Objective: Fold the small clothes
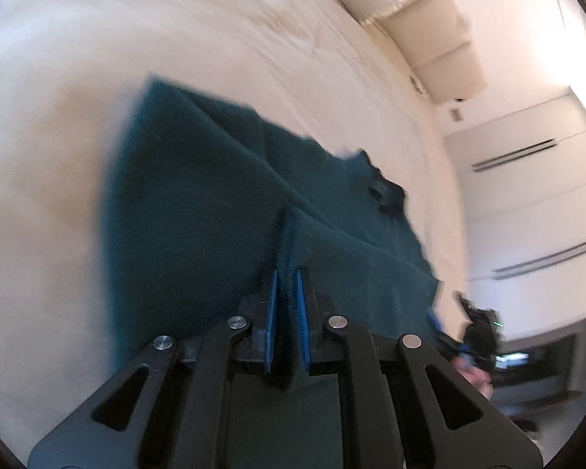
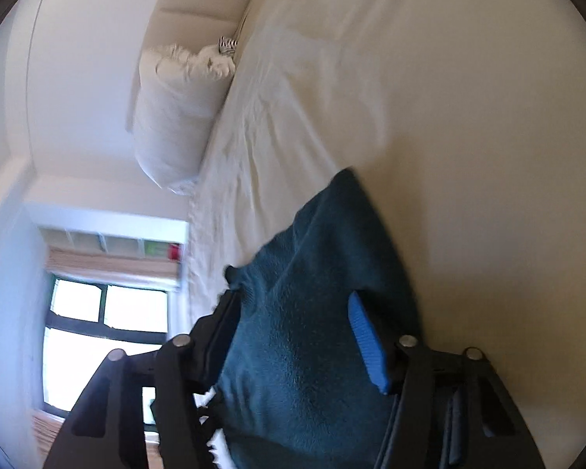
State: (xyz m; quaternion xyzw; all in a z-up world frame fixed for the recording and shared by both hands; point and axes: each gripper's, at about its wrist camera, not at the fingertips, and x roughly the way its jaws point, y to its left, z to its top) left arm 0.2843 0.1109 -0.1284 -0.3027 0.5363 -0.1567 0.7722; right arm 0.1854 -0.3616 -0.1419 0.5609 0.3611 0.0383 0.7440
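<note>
Teal garment (image 1: 199, 179) beside white pillow (image 2: 175, 113)

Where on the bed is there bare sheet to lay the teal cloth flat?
Bare sheet lies left of the teal cloth and beyond it, up to the pillow. The right wrist view shows open sheet to the cloth's right. The crowded spot is the cloth, with the left gripper and right gripper.

Left gripper (image 1: 287, 293) pinches a fold of the dark green cloth (image 1: 199, 203), w/ the rest lying on the white bed (image 1: 97, 39).
</note>
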